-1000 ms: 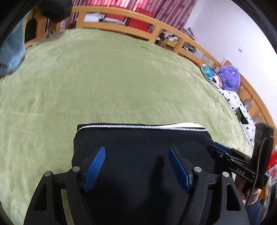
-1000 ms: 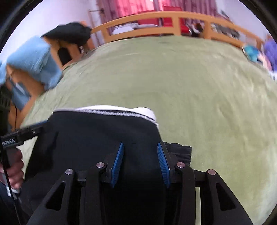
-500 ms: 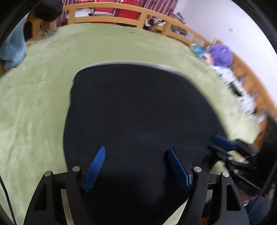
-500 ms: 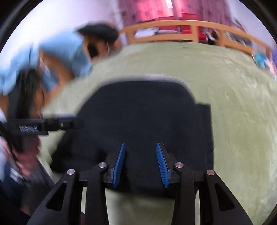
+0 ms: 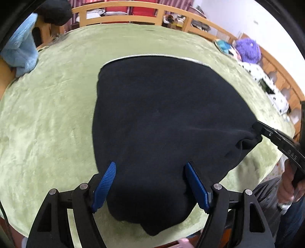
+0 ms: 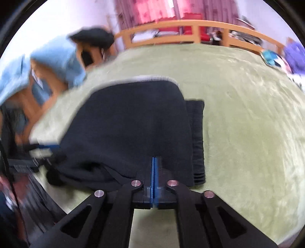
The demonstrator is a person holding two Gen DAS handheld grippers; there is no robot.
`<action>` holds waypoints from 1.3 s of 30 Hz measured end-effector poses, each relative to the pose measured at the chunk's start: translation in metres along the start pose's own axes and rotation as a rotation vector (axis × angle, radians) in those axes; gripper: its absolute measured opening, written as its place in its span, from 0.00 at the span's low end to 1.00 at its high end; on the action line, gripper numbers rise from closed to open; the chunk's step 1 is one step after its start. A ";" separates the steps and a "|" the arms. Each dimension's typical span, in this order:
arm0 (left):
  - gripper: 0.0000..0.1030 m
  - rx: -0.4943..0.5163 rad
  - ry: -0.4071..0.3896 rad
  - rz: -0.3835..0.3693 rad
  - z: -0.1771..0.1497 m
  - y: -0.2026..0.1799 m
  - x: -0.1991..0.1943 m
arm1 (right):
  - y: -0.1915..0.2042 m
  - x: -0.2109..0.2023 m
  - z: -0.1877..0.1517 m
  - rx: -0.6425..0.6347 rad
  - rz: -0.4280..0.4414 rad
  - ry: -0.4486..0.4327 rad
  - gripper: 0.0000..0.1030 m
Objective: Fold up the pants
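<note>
My left gripper (image 5: 150,183) hangs over the near end of the black pants (image 5: 162,118), its blue pads (image 5: 105,184) spread wide to either side of the cloth. I cannot tell whether they touch the fabric; nothing is pinched between them. My right gripper (image 6: 153,167) has just been closing, and its two blue pads now stand face to face with hardly a slit between them, right at the near hem of the pants (image 6: 133,126). In the left wrist view its black tip (image 5: 257,126) sits against a bunched corner of the dark cloth, so it appears to have a thin fold of it, though the pinch itself is hidden. My right hand (image 5: 289,183) shows at the edge of that view, wrapped around the handle.

The pants lie folded on the green blanket (image 5: 47,114) that covers the bed, close to its near edge, with a pale waistband (image 5: 152,55) at the far end. A ribbed cuff (image 6: 198,139) sticks out along the right side of the fold.

Farther off, a blue towel (image 5: 21,53) hangs at the left, a purple plush toy (image 5: 247,50) sits at the right, and a wooden rail (image 5: 133,18) rings the far side. No containers show here.
</note>
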State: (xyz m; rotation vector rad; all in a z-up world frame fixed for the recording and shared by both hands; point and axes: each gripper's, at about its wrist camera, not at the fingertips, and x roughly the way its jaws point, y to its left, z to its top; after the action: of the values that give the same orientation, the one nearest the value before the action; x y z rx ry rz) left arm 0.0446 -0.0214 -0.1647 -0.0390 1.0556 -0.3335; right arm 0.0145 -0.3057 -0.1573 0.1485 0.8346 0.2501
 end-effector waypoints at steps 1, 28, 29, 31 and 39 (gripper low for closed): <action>0.72 -0.013 -0.018 -0.015 0.000 0.002 -0.005 | 0.004 -0.003 0.001 0.011 0.022 -0.021 0.15; 0.73 0.054 -0.047 0.025 -0.006 -0.005 0.020 | 0.000 0.036 -0.004 -0.044 -0.013 0.040 0.00; 0.73 0.043 -0.043 0.012 -0.007 -0.002 0.019 | -0.003 0.039 -0.001 -0.028 0.003 0.045 0.00; 0.73 0.023 -0.039 -0.005 -0.006 0.003 0.017 | -0.008 0.038 -0.001 -0.012 0.018 0.040 0.00; 0.72 -0.007 -0.071 0.036 -0.012 -0.004 -0.019 | 0.007 0.007 -0.001 0.031 -0.133 0.016 0.15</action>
State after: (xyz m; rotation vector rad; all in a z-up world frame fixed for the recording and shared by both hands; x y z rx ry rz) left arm 0.0250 -0.0184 -0.1542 -0.0380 0.9863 -0.2941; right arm 0.0174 -0.2971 -0.1617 0.1202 0.8606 0.1136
